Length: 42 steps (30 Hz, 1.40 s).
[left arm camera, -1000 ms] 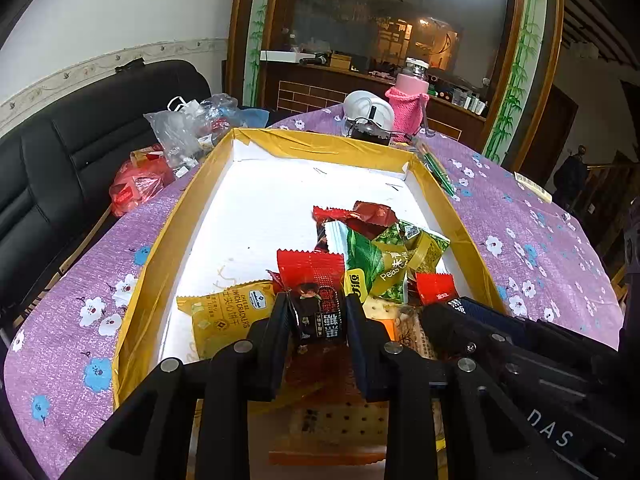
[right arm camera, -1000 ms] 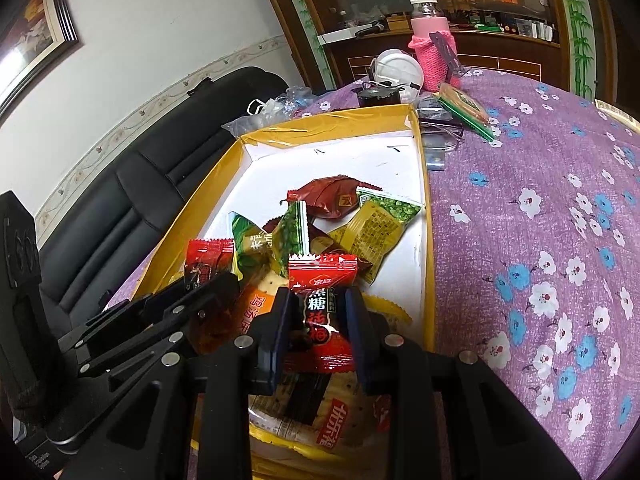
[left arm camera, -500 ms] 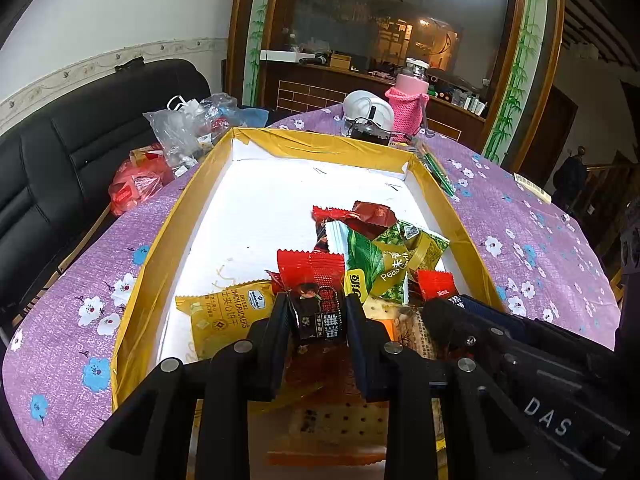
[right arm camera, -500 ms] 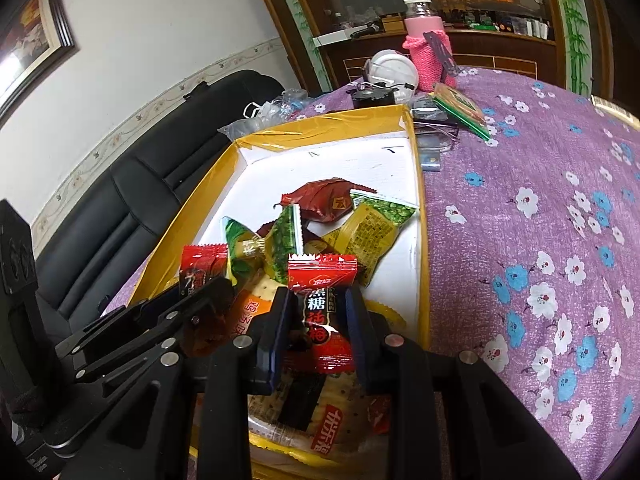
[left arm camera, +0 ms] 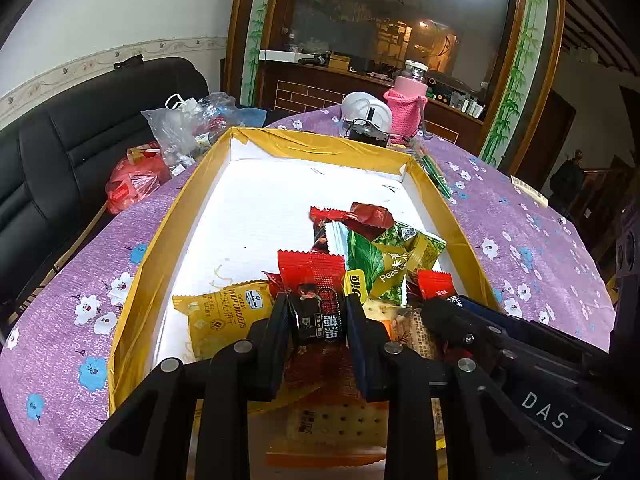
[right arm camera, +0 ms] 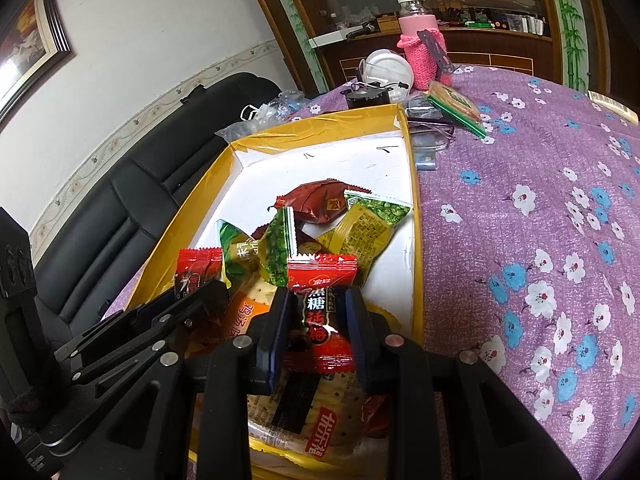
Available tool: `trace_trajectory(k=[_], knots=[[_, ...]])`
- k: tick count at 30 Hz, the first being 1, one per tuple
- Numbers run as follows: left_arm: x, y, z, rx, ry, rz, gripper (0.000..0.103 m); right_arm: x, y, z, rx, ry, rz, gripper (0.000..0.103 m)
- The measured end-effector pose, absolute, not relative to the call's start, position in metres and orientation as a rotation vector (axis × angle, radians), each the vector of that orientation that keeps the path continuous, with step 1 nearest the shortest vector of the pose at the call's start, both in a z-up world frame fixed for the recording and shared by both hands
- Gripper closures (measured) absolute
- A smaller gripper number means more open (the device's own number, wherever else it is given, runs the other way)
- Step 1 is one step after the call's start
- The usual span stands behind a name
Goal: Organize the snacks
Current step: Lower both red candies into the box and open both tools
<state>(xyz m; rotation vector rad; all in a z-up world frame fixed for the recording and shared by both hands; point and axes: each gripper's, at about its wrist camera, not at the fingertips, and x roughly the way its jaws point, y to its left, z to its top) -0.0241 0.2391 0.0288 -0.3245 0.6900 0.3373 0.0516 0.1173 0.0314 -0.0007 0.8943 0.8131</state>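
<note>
Two grippers work over one purple flowered tablecloth (right arm camera: 540, 208), on which sits my yellow-rimmed tray (left arm camera: 152, 256) with its white floor. Most of that floor, the far and left part, lies bare; the snacks are heaped in the near right corner, so I judge the sorting barely begun. Within the heap: a yellow cracker packet (left arm camera: 224, 316) lying flat nearest the left wall, green pea packets (right arm camera: 276, 252) tilted against one another, a dark red packet (right arm camera: 316, 200) farthest back, and a clear-wrapped biscuit pack (right arm camera: 320, 412) underneath at the near edge. My left gripper (left arm camera: 318, 320) is clenched on a red and black candy packet (left arm camera: 316, 292), held upright above the pile; my right gripper (right arm camera: 316, 320) is likewise clamped on a red plum-candy packet (right arm camera: 322, 304), just above the biscuit pack. Each gripper shows in the other's view, side by side and near one another. Both candies look alike in kind, so grouping them on the bare floor seems the step in hand; every other packet remains to be separated and laid out.
</note>
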Motion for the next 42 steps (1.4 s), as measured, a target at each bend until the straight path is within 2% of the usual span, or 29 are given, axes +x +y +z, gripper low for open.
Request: trace_trajectory(k=[8,15,27,31,34,39,42], knots=[[-0.017,0.235,0.028,-0.314,0.707,0.332,0.075,0.054,0.118,0.032,0.013,0.917,0.804,0.076],[0.0,0.248,0.022,-0.386,0.809,0.292,0.075,0.073,0.131,0.034,0.007,1.011,0.773,0.075],[0.023,0.255,0.026,-0.414,0.915,0.262,0.074,0.097,0.16,0.033,-0.02,1.069,0.767,0.076],[0.023,0.256,0.027,-0.429,0.911,0.234,0.064,0.101,0.151,0.033,0.04,1.093,0.771,0.073],[0.02,0.257,0.031,-0.445,0.89,0.231,0.046,0.101,0.145,0.038,0.066,1.086,0.772,0.07],[0.01,0.256,0.044,-0.421,0.841,0.244,0.044,0.097,0.129,0.055,0.104,1.048,0.783,0.064],[0.0,0.258,0.053,-0.428,0.804,0.258,0.037,0.09,0.118,0.067,0.113,1.006,0.785,0.055]])
